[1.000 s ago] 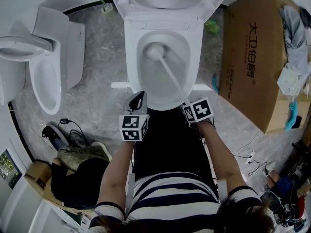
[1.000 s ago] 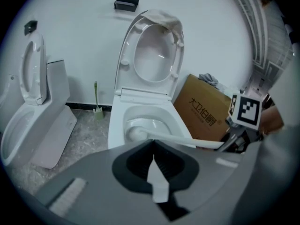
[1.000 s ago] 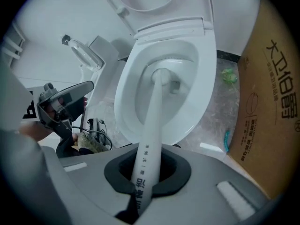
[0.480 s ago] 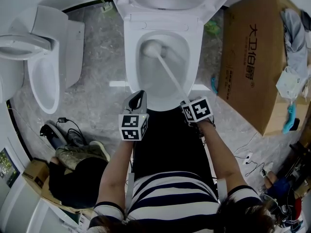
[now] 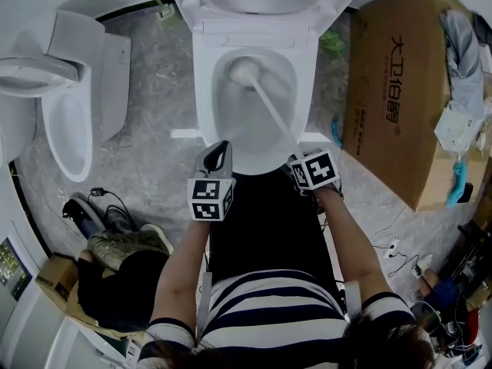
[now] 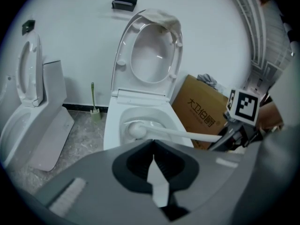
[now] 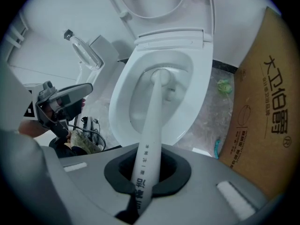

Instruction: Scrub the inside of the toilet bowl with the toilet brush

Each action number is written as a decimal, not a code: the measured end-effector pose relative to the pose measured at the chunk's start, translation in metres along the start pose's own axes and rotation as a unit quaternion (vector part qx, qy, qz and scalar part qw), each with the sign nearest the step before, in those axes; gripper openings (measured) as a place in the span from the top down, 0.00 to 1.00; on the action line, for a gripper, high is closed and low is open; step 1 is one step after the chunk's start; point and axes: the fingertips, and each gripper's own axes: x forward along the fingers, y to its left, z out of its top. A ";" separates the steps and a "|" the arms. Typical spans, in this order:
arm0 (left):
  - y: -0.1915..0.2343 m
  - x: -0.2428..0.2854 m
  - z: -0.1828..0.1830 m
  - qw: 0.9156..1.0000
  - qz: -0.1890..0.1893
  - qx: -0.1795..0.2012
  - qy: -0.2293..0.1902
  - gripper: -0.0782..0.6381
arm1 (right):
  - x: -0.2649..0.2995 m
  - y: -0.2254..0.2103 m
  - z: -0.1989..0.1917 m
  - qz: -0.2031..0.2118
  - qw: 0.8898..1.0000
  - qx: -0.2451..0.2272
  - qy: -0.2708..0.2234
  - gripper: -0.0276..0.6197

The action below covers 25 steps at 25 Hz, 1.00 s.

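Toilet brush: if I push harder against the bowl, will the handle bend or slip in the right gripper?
The toilet brush handle looks long and thin, so it probably flexes slightly. It is smooth and round where the right gripper clamps it, so it may twist.

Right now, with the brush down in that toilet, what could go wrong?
The right gripper clamps the toilet brush only near the far end of its long handle, so hard scrubbing might twist it or let it slip in the jaws. The brush head sits against the back of the toilet bowl. A quick flick could splash over the rim toward the cardboard box standing close beside it.
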 end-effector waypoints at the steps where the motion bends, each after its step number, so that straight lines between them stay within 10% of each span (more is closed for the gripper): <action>1: -0.001 0.000 0.001 1.000 -0.001 0.001 -0.001 0.89 | -0.002 -0.002 0.000 -0.004 1.000 0.001 -0.001 0.95; 25: -0.012 -0.007 0.005 1.000 -0.023 0.002 -0.010 0.89 | -0.031 0.001 -0.046 -0.034 0.995 0.092 0.029 0.95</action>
